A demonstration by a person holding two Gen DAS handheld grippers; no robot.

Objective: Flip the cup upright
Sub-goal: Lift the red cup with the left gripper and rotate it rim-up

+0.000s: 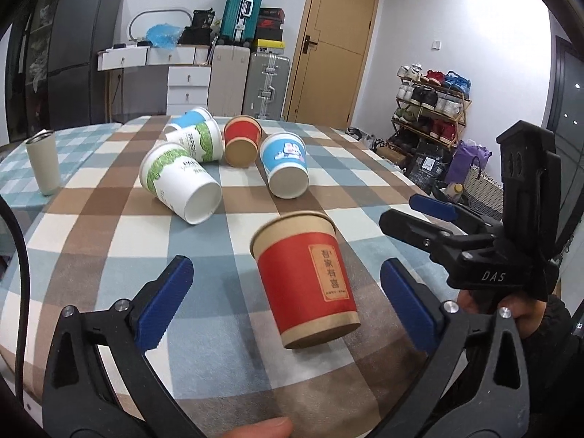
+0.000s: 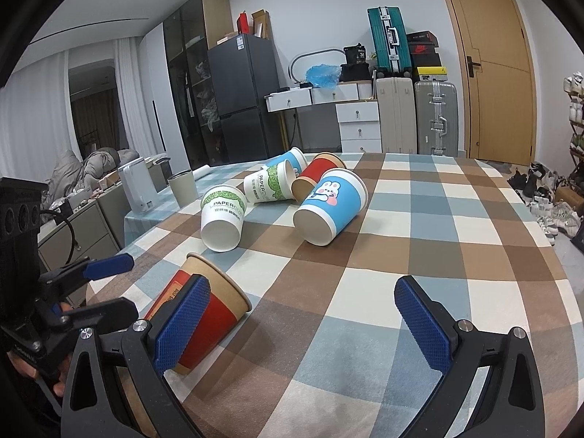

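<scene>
Closest in, at 6 o'clock of the left wrist view, saw a thumb tip [image 1: 255,427], and just above it the left hand-held gripper [image 1: 286,264], released, with its blue pads [image 1: 164,303] spread wide towards 8 and 4 o'clock. Found the red paper cup [image 1: 306,281] between those pads and touching neither, mouth up and leaning towards 11 o'clock on the checked desk [image 1: 109,241]; could not tell whether its base sat flat. Saw the right hand-held gripper [image 2: 303,281] released as well, jaws wide apart over bare cloth, with the same cup at 8 o'clock in the right wrist view, partly hidden behind the near pad; could not tell from there whether pad and cup touched. In the left wrist view, placed that gripper at 3 o'clock, apart from the cup. Counted five more cups lying on their sides towards 12 o'clock: a white and green cup [image 1: 179,179] with its base towards the camera, a second white and green cup [image 1: 200,142] behind it, a blue cartoon cup [image 1: 286,164], another red cup [image 1: 241,142] and a blue cup [image 1: 189,116] at the back. Noted a pale tumbler [image 1: 42,160] standing upright at 9 o'clock, well apart from the heap.
</scene>
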